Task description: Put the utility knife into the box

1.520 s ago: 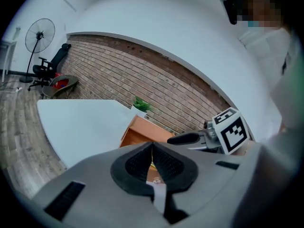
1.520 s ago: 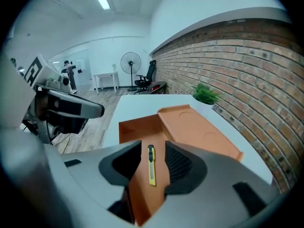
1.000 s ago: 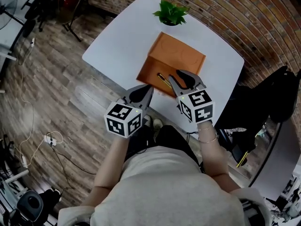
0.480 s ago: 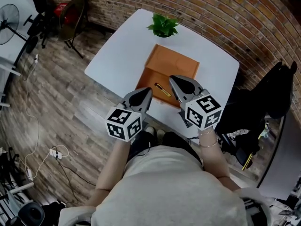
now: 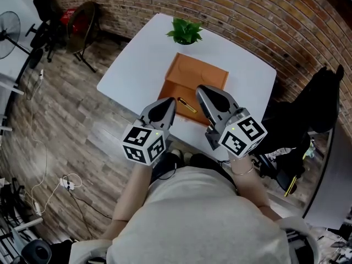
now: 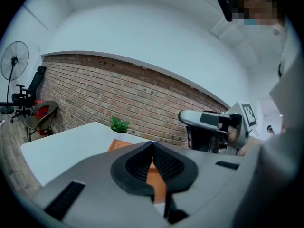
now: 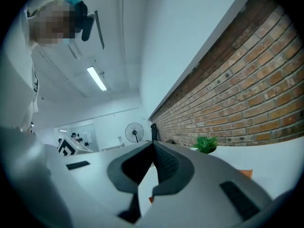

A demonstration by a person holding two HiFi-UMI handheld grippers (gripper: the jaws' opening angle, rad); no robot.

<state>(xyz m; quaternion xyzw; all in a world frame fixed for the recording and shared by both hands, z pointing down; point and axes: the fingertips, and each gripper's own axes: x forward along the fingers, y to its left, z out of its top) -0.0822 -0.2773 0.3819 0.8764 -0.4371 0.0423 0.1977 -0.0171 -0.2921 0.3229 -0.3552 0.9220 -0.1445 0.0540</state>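
An open orange box [image 5: 197, 76] lies on the white table [image 5: 143, 59]. A yellow and black utility knife [image 5: 186, 105] rests inside its near part. My left gripper [image 5: 168, 102] hangs at the table's near edge, left of the knife, jaws shut and empty. My right gripper [image 5: 200, 89] is raised above the box's near right part, jaws shut with nothing between them. In the left gripper view the shut tips [image 6: 152, 143] point toward the box [image 6: 124, 145], and the right gripper [image 6: 214, 122] shows at the right. In the right gripper view the shut tips [image 7: 153, 144] point along the brick wall.
A small green potted plant [image 5: 185, 32] stands at the table's far edge, behind the box. A brick wall [image 5: 264, 15] runs past the table. A chair [image 5: 82, 21] and a fan [image 5: 8, 29] stand on the wooden floor at the left. Dark bags [image 5: 308, 114] lie right of the table.
My right gripper let go of the knife, which now lies in the box, then shut and rose toward me. The left gripper stayed shut and shifted little.
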